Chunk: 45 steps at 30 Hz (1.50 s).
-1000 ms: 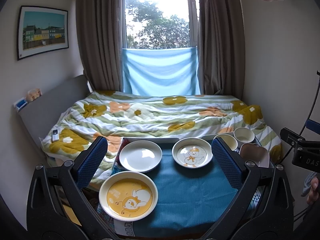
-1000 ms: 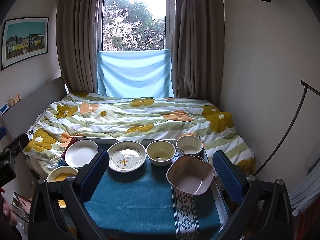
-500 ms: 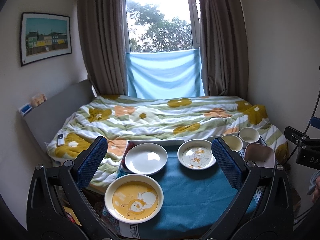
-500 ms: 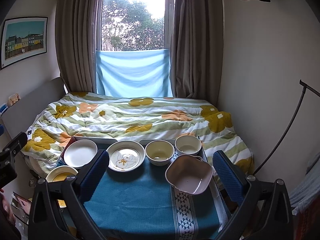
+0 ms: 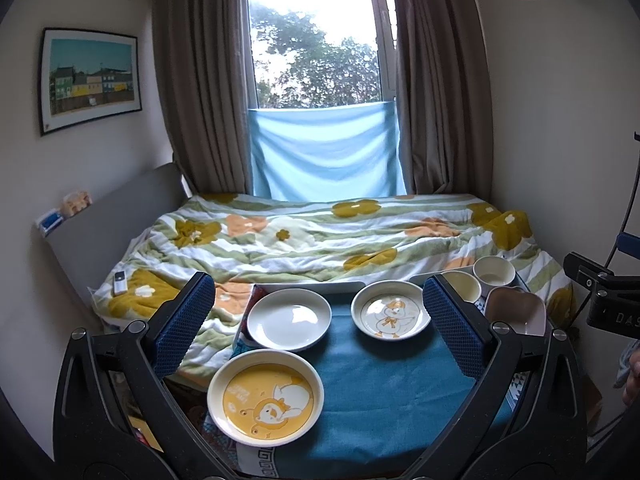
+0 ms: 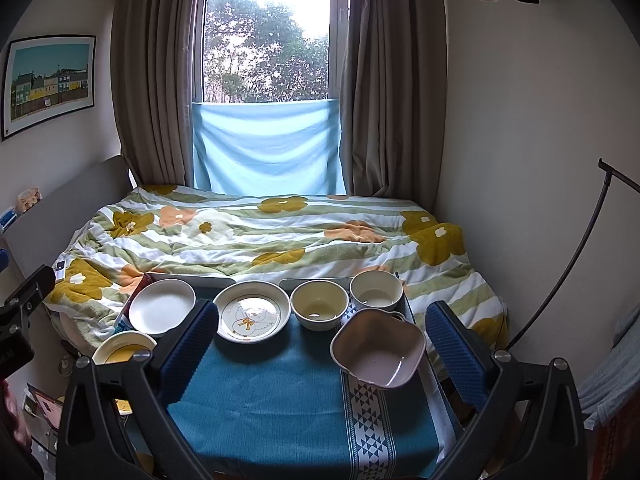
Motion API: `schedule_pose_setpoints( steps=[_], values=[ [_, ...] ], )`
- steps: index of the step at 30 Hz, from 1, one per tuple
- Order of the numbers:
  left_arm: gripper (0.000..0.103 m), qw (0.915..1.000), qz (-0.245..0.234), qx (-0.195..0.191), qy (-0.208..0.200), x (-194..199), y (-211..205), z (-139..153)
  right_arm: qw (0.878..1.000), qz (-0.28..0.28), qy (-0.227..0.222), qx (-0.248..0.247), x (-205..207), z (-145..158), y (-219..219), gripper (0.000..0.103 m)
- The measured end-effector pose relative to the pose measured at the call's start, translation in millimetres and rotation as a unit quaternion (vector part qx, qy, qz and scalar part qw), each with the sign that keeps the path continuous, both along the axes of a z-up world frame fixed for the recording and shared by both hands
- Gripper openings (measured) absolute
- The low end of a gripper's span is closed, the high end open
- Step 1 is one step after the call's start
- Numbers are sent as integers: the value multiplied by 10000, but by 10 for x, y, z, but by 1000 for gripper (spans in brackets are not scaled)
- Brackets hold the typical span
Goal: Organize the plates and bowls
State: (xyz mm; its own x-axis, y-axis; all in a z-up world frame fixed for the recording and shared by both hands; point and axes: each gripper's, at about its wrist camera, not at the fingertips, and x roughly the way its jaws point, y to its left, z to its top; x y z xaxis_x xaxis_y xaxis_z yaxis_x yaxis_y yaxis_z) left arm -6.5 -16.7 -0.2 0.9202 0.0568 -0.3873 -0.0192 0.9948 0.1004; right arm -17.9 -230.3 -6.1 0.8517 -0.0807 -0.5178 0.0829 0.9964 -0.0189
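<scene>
Step in hand: nothing is lifted yet; I judge I am at the very start, sizing up the table (image 6: 280, 408) with its teal cloth before the first pick.
My left claw (image 5: 316, 324): spread wide, empty, hanging above the plates.
My right claw (image 6: 320, 344): spread wide too, empty, above the bowls.
Plates: yellow cartoon plate (image 5: 266, 396) at the near left corner; plain white plate (image 5: 289, 319) just behind it; duck plate (image 5: 390, 315) near the middle back.
Bowls: cream bowl (image 6: 319, 309) and white bowl (image 6: 376, 290) side by side at the back; pink square bowl (image 6: 378, 352) nearer, to the right.
Next move, as I judge it: lower one claw over a plate rim, pinch the edge, and stack like on like.
Hard to make out: my left finger covers part of the cream bowl in the left view; the yellow plate is half cut off behind my right claw's frame; whether the bowls touch, I cannot tell.
</scene>
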Motion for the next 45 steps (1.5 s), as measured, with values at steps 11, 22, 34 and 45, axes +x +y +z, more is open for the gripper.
schedule_pose_setpoints(
  steps=[11, 22, 34, 45],
  values=[
    [103, 9996, 66, -257, 95, 20, 115, 76, 9994, 197, -256, 158, -2, 94, -94, 103],
    [103, 9809, 1304, -866, 1152, 74, 697, -578, 9849, 1689, 380, -14, 556, -251, 126, 103],
    [100, 9302, 1597, -2313, 2361, 209, 1926, -1913, 9260, 3194, 1944, 521, 1479, -1492, 1149, 103],
    [61, 8789, 1386, -3352, 3098, 756, 2420, -2878, 8642, 3640, 3338, 964, 2027, -2568, 2081, 81]
  ],
)
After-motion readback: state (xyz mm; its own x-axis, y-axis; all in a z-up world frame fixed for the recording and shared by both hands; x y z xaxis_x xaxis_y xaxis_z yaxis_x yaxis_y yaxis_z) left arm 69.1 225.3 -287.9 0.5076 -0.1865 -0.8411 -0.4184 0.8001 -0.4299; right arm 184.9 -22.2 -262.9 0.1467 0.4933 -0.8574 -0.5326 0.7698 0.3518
